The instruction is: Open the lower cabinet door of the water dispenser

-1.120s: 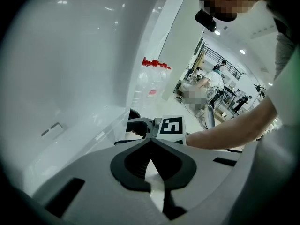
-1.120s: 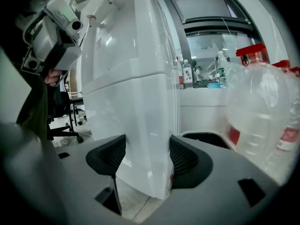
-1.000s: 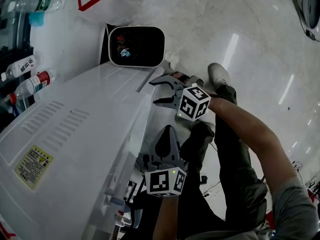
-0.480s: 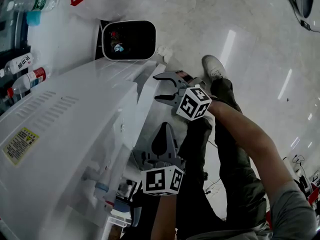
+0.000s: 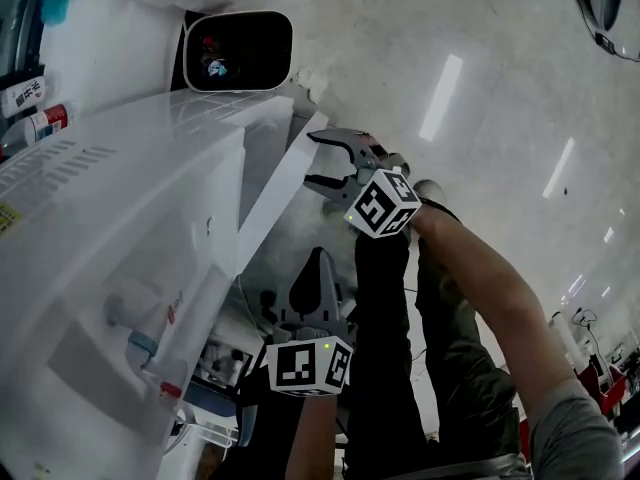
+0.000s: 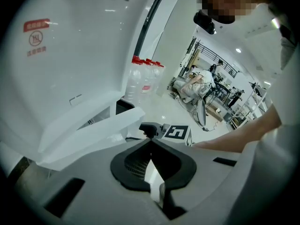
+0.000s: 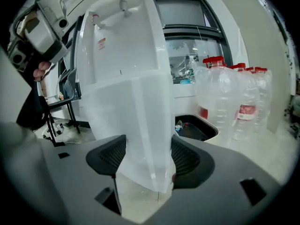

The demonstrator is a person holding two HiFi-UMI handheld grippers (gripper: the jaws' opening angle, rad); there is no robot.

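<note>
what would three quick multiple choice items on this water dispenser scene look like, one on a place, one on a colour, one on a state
1. What stands between the jaws of the right gripper?
A a cup
B the edge of the lower cabinet door
C nothing

2. What colour are the caps on the clear bottles beside the dispenser?
A red
B yellow
C black

3. How do the jaws of the left gripper stand?
A wide apart
B closed on the door
C together, nothing between them

Answers:
1 B, the right gripper view shows the white door edge filling the gap between the jaws.
2 A, each bottle top in that view is red.
3 C, the left gripper view shows the jaws meeting, with nothing held.
</note>
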